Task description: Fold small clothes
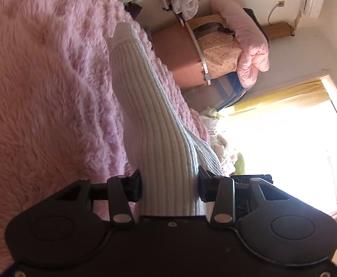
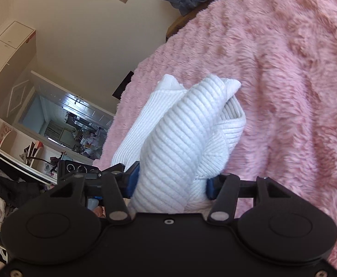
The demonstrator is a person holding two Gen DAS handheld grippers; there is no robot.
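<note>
My matt black plastic left gripper (image 1: 169, 185) and right gripper (image 2: 171, 181) pinch a soft white ribbed-knit cloth garment (image 2: 182, 136) above the shaggy pink plush bed blanket (image 2: 295, 80)

The ribbed white knit garment (image 1: 159, 124) showed pale cream against the shaggy pink plush blanket (image 1: 43, 87). At two o'clock lay a puffy pink quilt (image 1: 249, 37) above cream floral-print bedding (image 1: 216, 50); yellow curtains (image 1: 281, 94) glowed.

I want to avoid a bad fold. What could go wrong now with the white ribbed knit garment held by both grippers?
1. The right gripper clamps a thick bunch of the white ribbed knit garment; layers may slip out unevenly.
2. The left gripper pinches only a narrow part, so the garment may twist above the fluffy pink blanket.
</note>
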